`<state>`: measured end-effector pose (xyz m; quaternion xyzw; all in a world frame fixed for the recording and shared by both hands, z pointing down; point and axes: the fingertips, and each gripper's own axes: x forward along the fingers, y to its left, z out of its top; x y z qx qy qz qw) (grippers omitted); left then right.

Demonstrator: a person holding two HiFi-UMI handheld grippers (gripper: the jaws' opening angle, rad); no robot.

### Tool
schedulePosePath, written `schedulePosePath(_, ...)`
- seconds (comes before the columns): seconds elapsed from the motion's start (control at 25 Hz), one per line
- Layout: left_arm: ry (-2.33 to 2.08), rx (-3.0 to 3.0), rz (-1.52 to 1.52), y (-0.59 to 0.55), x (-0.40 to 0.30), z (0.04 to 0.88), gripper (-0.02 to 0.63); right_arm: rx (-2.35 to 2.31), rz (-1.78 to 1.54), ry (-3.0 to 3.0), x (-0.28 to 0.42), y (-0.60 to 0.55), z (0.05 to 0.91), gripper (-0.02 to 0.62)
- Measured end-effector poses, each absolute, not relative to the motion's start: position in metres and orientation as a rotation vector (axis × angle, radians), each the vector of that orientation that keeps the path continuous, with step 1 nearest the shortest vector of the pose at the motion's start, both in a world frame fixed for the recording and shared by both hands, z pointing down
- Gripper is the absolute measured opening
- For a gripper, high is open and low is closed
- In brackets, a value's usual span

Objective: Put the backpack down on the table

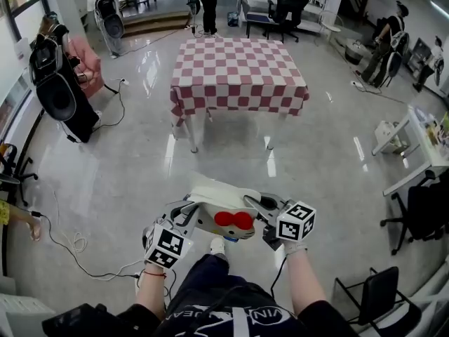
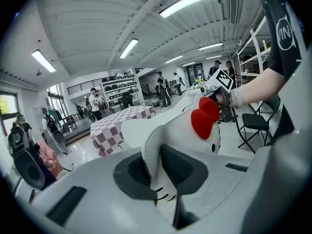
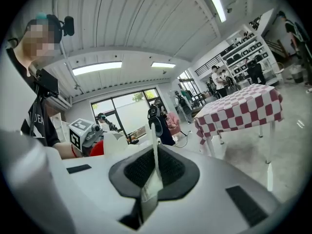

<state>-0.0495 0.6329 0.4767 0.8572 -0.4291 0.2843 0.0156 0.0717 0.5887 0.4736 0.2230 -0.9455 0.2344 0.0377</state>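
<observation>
A white cat-face backpack with a red bow hangs in front of my waist, held between both grippers. My left gripper is shut on its left edge; in the left gripper view a white padded edge runs between the jaws. My right gripper is shut on the right side, a thin white edge pinched in its jaws. The table with a red-and-white checked cloth stands a few steps ahead across the shiny floor, also seen as the table and table.
A black pod-shaped device stands at the left with cables on the floor. A white desk and black chairs line the right. People stand at the back and far right.
</observation>
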Motion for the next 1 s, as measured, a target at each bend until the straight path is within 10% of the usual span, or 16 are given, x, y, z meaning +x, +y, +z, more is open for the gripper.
schedulePosePath(1.0, -1.299, 2.741, 0.825, 0.435, -0.075, 0.468, 0.046, 0.791, 0.661, -2.875, 0.048, 0.397, 0.463, 0.011)
